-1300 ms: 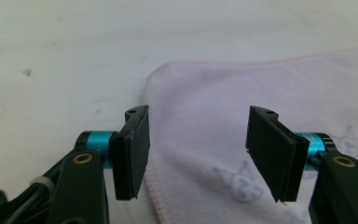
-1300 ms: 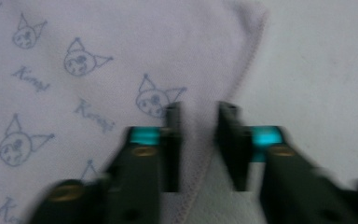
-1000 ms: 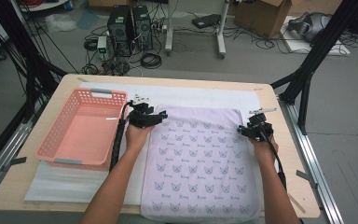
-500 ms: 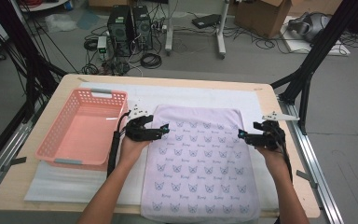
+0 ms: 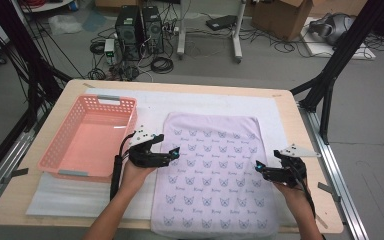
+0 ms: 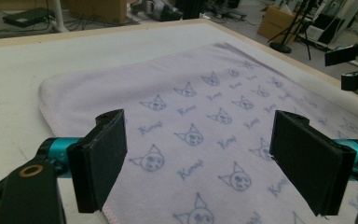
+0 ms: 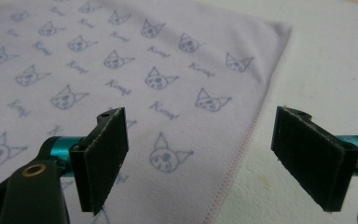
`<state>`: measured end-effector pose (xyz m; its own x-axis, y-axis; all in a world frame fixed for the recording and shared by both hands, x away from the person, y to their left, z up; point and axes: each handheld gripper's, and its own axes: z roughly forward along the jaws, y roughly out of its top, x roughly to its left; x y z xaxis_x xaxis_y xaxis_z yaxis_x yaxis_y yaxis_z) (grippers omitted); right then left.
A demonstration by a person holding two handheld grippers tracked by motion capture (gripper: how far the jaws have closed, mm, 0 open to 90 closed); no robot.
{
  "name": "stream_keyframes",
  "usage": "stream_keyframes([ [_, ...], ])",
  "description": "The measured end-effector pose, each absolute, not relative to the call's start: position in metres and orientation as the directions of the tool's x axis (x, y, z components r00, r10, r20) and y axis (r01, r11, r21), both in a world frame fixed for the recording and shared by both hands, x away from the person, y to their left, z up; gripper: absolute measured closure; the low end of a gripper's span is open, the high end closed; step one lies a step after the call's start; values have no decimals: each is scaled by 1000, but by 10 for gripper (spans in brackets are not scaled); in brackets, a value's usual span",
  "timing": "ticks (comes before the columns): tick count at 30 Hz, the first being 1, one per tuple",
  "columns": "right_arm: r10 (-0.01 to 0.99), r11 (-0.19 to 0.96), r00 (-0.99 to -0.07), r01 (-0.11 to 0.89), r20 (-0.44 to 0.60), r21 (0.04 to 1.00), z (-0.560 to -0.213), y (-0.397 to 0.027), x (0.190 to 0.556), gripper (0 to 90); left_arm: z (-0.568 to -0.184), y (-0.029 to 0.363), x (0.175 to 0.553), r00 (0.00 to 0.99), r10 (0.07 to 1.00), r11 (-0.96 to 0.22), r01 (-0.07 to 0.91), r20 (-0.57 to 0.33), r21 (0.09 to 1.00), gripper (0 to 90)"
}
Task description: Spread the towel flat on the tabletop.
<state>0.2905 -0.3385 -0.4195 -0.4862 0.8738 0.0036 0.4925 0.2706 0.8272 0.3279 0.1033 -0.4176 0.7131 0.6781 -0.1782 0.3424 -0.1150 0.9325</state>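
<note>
- Lilac towel [image 5: 212, 172] with cat-face print lies flat on the white mat [image 5: 150, 102], which covers the surface [image 5: 290, 107]; the near end of the towel reaches the near edge of the surface.
- Left gripper [image 5: 176, 152] over the towel's left hem, about midway along it; jaws spread wide, having just been opening, nothing between them. Left gripper view: towel's hem runs under the left jaw.
- Right gripper [image 5: 258, 166] over the towel's right hem; jaws spread wide after just opening, nothing clamped. Right gripper view: stitched hem of the towel passes between the jaws.
- Pink basket [image 5: 60, 165] stands left of the towel, just beside the left gripper.
</note>
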Motion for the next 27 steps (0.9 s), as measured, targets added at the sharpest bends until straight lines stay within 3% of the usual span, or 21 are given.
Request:
stream_keyframes([
  [27,861,227,-506,475,54,850,-415,-348,280,173,-422,116,324,696,688,-79,350,-203,933,213],
])
